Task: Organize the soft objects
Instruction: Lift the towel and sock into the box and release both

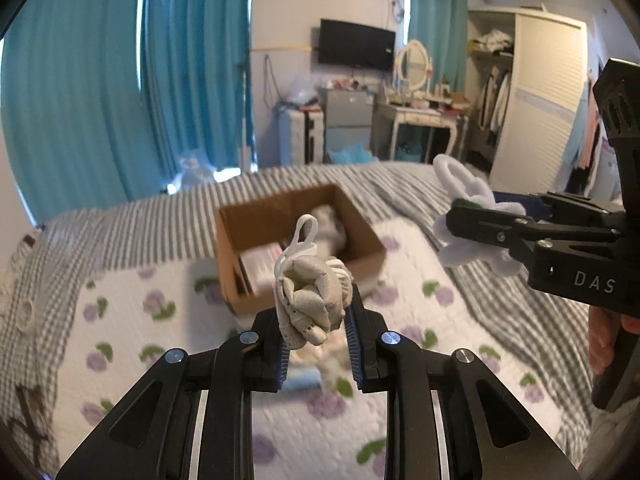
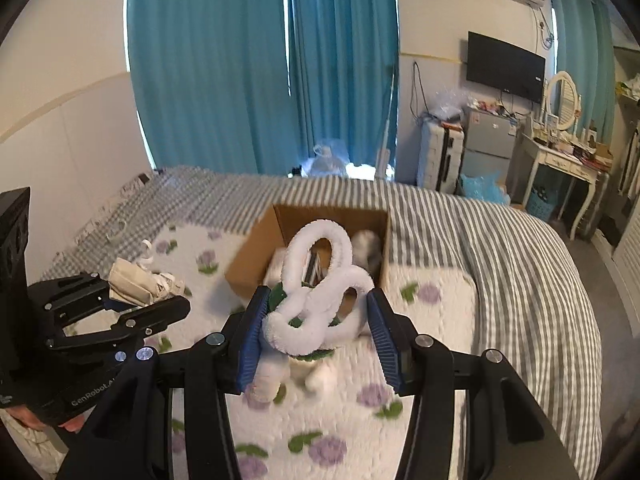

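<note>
My left gripper is shut on a crumpled beige soft toy with a white loop, held in the air above the bed. My right gripper is shut on a white fluffy looped toy with green patches. In the left wrist view the right gripper shows at the right with the white looped toy. The right wrist view has the left gripper at the left, holding the beige toy. An open cardboard box sits on the bed beyond both, with a pale soft thing and flat items inside.
The bed has a white quilt with purple flowers over a grey striped cover. Some small soft things lie blurred on the quilt under my grippers. Blue curtains, a dressing table and a wardrobe stand beyond the bed.
</note>
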`<action>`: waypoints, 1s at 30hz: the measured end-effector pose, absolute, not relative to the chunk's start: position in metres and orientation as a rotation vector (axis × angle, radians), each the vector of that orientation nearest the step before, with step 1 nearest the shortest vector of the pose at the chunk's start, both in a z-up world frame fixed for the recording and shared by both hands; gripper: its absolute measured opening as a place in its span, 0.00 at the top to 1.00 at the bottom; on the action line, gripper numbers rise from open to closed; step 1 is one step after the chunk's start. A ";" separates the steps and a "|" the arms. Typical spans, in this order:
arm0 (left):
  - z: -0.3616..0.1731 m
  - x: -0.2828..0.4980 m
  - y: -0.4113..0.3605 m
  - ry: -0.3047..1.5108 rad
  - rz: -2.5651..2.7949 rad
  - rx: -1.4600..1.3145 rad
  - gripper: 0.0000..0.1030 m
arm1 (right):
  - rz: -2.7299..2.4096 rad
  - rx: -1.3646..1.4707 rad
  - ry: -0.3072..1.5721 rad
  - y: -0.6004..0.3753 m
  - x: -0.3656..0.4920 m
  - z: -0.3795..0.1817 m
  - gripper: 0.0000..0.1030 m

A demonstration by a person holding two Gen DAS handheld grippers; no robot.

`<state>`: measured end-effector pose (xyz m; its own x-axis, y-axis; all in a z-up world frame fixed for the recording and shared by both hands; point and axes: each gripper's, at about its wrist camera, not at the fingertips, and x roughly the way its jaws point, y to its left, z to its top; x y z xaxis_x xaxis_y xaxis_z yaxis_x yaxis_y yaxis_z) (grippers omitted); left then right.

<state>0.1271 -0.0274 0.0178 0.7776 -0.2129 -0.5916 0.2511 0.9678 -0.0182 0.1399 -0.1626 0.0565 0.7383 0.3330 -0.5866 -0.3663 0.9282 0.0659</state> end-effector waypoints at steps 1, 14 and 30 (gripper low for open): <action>0.021 0.135 -0.026 0.625 -0.246 0.064 0.78 | 0.383 -0.056 0.629 -0.161 0.146 0.059 0.52; -0.011 0.287 -0.011 0.682 -0.192 0.066 0.78 | 0.398 -0.017 0.692 -0.129 0.311 0.025 0.52; -0.075 0.355 -0.014 0.719 -0.150 0.108 0.21 | 0.360 0.096 0.772 -0.131 0.400 -0.048 0.34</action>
<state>0.3548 -0.0140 -0.0748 0.7428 -0.0993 -0.6622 0.1732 0.9838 0.0468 0.4005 -0.1310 -0.0484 0.6590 0.3522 -0.6646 -0.2826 0.9348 0.2151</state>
